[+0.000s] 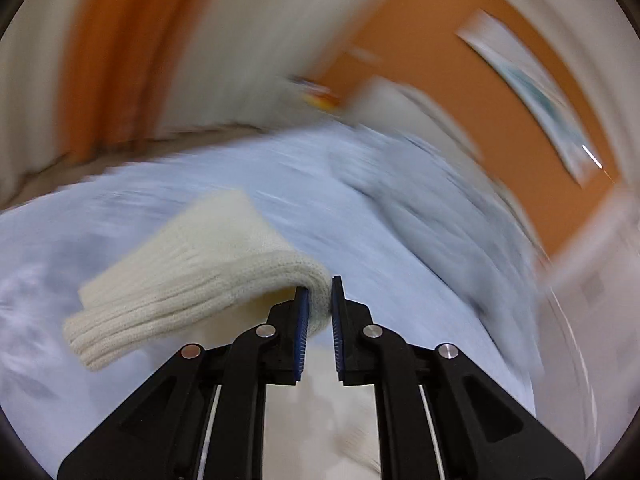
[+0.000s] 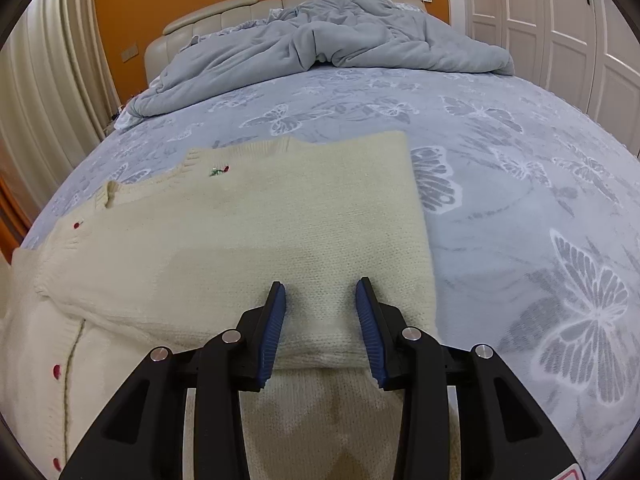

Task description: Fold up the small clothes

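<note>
1. The left gripper [image 1: 320, 312] is clamped narrowly on a ribbed cuff [image 1: 192, 280] of the cream knit cardigan [image 2: 248, 240], lifting it clear of the bedsheet [image 2: 500, 200].
2. The right gripper [image 2: 322, 320] stands partly open over a folded edge lying on the bed; whether its pads pinch the knit is unclear.
3. The knit looks soft, light, stretchy and floppy; ribbed hems and cuffs offer the firmest hold.
4. No readable labels or writing.

Bedroom behind sleeve [image 1: 192, 276] motion-blurred.

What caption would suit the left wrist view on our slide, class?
Left gripper shut on a ribbed cream knit sleeve, lifted above the blue bedsheet in a motion-blurred frame.
</note>
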Motion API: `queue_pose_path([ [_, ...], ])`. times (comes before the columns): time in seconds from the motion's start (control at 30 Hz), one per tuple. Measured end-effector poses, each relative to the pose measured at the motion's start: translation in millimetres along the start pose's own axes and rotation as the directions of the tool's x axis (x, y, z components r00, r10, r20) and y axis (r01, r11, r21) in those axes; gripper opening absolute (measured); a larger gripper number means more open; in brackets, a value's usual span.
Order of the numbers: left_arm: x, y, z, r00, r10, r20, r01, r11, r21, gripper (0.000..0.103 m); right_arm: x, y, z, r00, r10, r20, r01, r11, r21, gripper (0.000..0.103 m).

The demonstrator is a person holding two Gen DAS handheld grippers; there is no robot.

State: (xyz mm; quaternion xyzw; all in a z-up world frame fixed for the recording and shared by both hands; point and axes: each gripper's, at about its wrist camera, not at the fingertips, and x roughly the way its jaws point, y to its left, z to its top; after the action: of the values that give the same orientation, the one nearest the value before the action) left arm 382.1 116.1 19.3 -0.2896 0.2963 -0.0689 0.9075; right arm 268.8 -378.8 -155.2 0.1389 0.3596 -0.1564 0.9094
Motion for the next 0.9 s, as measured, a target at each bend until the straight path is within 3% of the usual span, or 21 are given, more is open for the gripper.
queue_pose_path([
  [0.07, 11, -46, -46, 0.989, -0.085, -0.123, 0.092, 0.994, 0.057, 0.015, 0, -1, 0, 1.0, 0.003, -0.001, -0.003, 1.0, 0.001, 0.036],
  [0.1, 21, -64, -79, 0.97, -0.125, -0.209, 0.139, 0.989, 0.054, 0.027, 0, 0, 0, 1.0, 0.002, -0.001, -0.002, 1.0, 0.0, 0.036],
  [0.13, 32, -75, -114, 0.94, -0.15, -0.307, 0.169, 0.985, 0.037, 0.039, 0, -1, 1, 1.0, 0.004, -0.002, -0.004, 1.0, 0.002, 0.036],
  [0.17, 38, -78, -133, 0.92, -0.156, -0.36, 0.174, 0.985, 0.018, 0.057, 0, -1, 0, 1.0, 0.004, -0.001, -0.004, 1.0, 0.002, 0.036],
  [0.2, 45, -76, -161, 0.893, -0.161, -0.42, 0.164, 0.986, -0.029, 0.059, -1, 0, 0, 1.0, 0.007, -0.002, -0.007, 1.0, 0.004, 0.036],
  [0.23, 46, -70, -178, 0.877, -0.163, -0.451, 0.145, 0.987, -0.076, 0.06, -1, -1, 0, 1.0, 0.011, -0.002, -0.011, 1.0, 0.007, 0.036],
  [0.3, 39, -46, -207, 0.862, -0.163, -0.479, 0.093, 0.982, -0.166, 0.064, -1, -2, 0, 1.0, 0.017, -0.002, -0.017, 1.0, 0.011, 0.036],
  [0.37, 30, -18, -218, 0.881, -0.118, -0.458, 0.024, 0.978, -0.205, 0.069, -1, -1, 0, 1.0, 0.019, -0.003, -0.019, 1.0, 0.012, 0.036],
  [0.4, 16, 0, -221, 0.9, -0.067, -0.431, -0.014, 0.983, -0.182, 0.069, -1, -1, 0, 1.0, 0.018, -0.004, -0.017, 1.0, 0.011, 0.036],
  [0.47, -2, 21, -220, 0.925, -0.057, -0.376, 0.002, 0.989, -0.146, 0.069, -1, 1, 2, 1.0, 0.006, -0.015, -0.006, 1.0, 0.003, 0.037],
  [0.53, -13, 30, -217, 0.945, -0.001, -0.328, -0.019, 0.998, -0.059, 0.069, -8, 15, 7, 0.997, -0.065, -0.03, 0.064, 0.997, -0.046, 0.04],
  [0.57, -16, 31, -220, 0.947, 0.012, -0.32, -0.015, 1.0, -0.006, 0.069, -15, 25, 9, 0.996, -0.081, -0.026, 0.079, 0.994, -0.069, 0.042],
  [0.63, -15, 24, -231, 0.953, 0.032, -0.303, 0.01, 0.991, 0.137, 0.069, -35, 54, 11, 1.0, 0.027, -0.006, -0.027, 0.995, -0.093, 0.043],
  [0.7, -17, 7, -246, 0.959, 0.104, -0.264, -0.023, 0.956, 0.291, 0.072, -51, 105, 12, 0.992, 0.127, -0.015, -0.127, 0.97, -0.207, 0.058],
  [0.73, -15, 3, -246, 0.958, 0.113, -0.263, -0.029, 0.952, 0.304, 0.076, -53, 140, 10, 0.987, 0.155, -0.044, -0.161, 0.935, -0.317, 0.065],
  [0.77, -10, 3, -242, 0.958, 0.102, -0.27, -0.018, 0.954, 0.298, 0.083, -52, 169, 6, 0.982, 0.171, -0.075, -0.187, 0.893, -0.409, 0.065],
  [0.83, -4, 4, -236, 0.959, 0.082, -0.272, -0.001, 0.959, 0.285, 0.083, -45, 211, 2, 0.978, 0.18, -0.102, -0.207, 0.839, -0.503, 0.065],
  [0.9, -7, 9, -240, 0.961, 0.067, -0.267, 0.01, 0.961, 0.276, 0.083, -34, 233, 5, 0.977, 0.166, -0.133, -0.212, 0.823, -0.527, 0.065],
])
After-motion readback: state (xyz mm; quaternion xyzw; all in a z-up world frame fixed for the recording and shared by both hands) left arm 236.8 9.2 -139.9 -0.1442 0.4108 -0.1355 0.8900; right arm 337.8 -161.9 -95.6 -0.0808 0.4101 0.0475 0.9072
